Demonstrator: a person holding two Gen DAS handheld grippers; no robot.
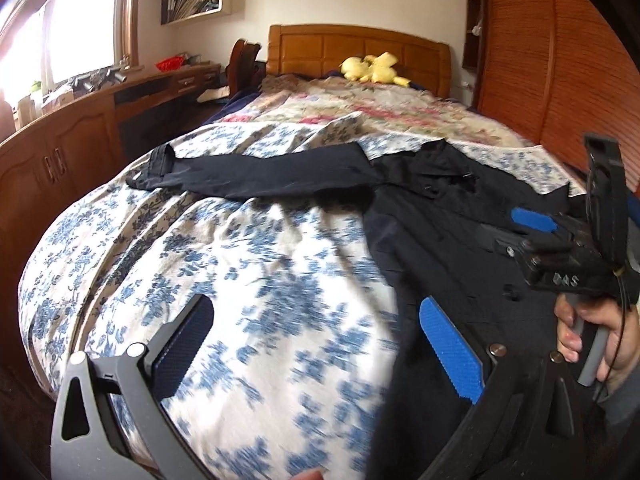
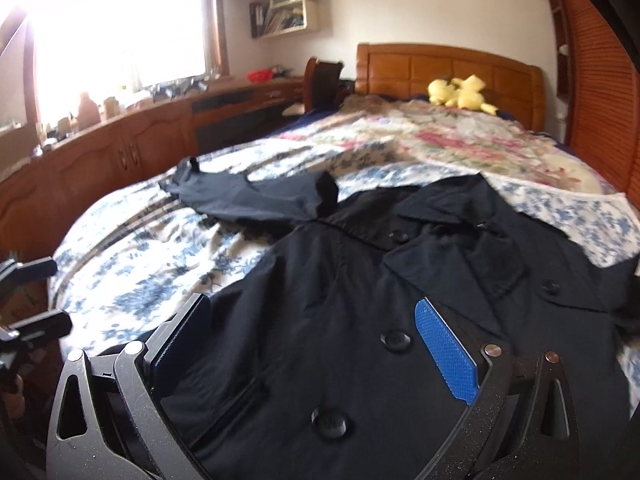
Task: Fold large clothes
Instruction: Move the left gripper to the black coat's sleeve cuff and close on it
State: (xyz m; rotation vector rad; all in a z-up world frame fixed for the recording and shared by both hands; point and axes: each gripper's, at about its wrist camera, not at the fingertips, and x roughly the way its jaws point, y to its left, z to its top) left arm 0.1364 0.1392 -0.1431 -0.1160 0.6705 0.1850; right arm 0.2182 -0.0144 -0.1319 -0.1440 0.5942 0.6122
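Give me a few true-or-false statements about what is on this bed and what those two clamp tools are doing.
1. A dark coat lies spread on the bed. True.
2. One sleeve is stretched out sideways towards the cabinets. True.
3. The right gripper is clamped on a button. False: its jaws stand open above the coat front, holding nothing.
4. The left gripper is shut on the sleeve. False: it is open, over the quilt at the coat's edge.
5. A yellow plush toy sits by the headboard. True.
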